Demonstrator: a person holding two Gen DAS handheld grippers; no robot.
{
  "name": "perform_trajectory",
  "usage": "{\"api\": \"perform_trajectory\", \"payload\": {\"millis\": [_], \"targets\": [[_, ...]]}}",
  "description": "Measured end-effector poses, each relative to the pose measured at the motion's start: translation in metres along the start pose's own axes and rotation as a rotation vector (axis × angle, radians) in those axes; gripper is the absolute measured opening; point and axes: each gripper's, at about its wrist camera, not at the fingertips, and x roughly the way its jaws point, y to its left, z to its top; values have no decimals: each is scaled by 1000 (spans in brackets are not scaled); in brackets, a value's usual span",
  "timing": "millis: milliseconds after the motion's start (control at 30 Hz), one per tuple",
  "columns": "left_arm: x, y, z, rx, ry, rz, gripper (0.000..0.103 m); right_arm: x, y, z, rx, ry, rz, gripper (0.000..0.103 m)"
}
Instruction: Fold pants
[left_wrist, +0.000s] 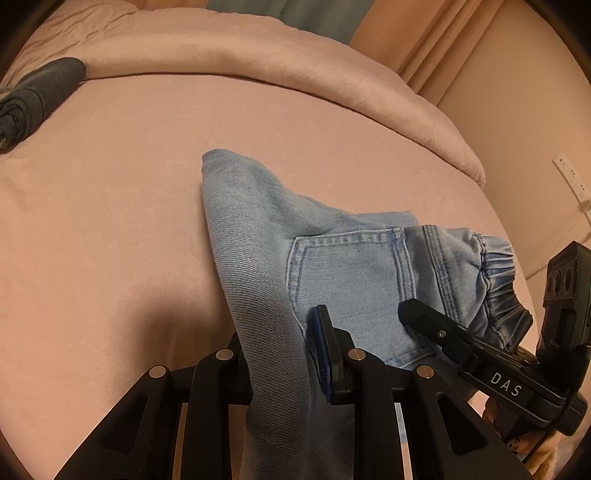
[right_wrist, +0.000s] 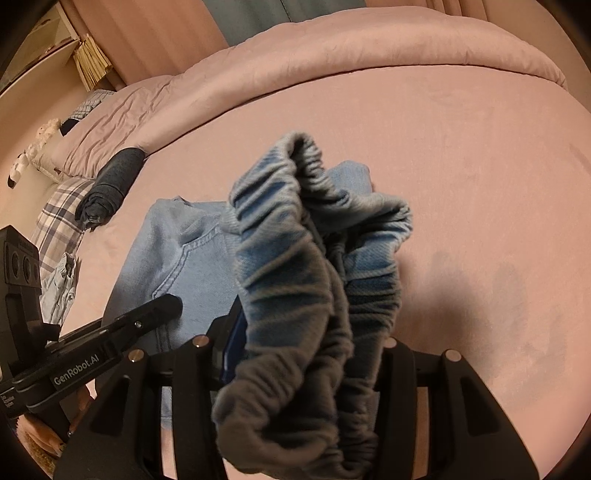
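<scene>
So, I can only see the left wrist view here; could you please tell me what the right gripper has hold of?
Observer: The right gripper is shut on the elastic waistband of the jeans, which bunches up right in front of its camera.
Operator: Thank you. Is anything else lying on the bed to my left, beyond the dark roll?
Observer: Yes, a plaid cloth lies just past the dark rolled garment, at the edge of the bed.
Operator: And is there anything past that?
Observer: A soft toy sits by the pillow end.
</scene>
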Motion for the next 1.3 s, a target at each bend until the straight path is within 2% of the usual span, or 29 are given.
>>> {"api": "perform_trajectory", "payload": {"millis": [200,433,533,600,633,700,800,833,900,1000,1300], "targets": [[8,-1,5,-12,13,8,23,6,-2,-3,3,18,-30,53],[2,-2,6,-24,20,42,31,4,-4,-3,2,33,-76,65],[-12,-7,6,-20,12,80,36,-6,2,-2,-35,25,-129,70],[-27,-13,5,-9,-14,79,54,-19,5,-1,-57,-12,-164,78],[-36,-16,4,-1,-36,72,58,-29,7,0,-66,-39,-168,82],[-59,-26,2,27,-100,54,76,-47,11,1,-80,-82,-156,84],[-94,-38,-2,46,-183,45,96,-87,22,1,-102,-177,-142,92],[-105,-43,-4,50,-204,46,98,-96,26,1,-109,-201,-142,97],[-120,-49,-7,68,-229,50,99,-116,34,-2,-130,-244,-141,103],[-134,-56,-16,78,-252,53,102,-145,42,-15,-142,-299,-115,103],[-139,-49,-58,75,-266,103,102,-158,40,-56,-106,-310,-107,103]]}}
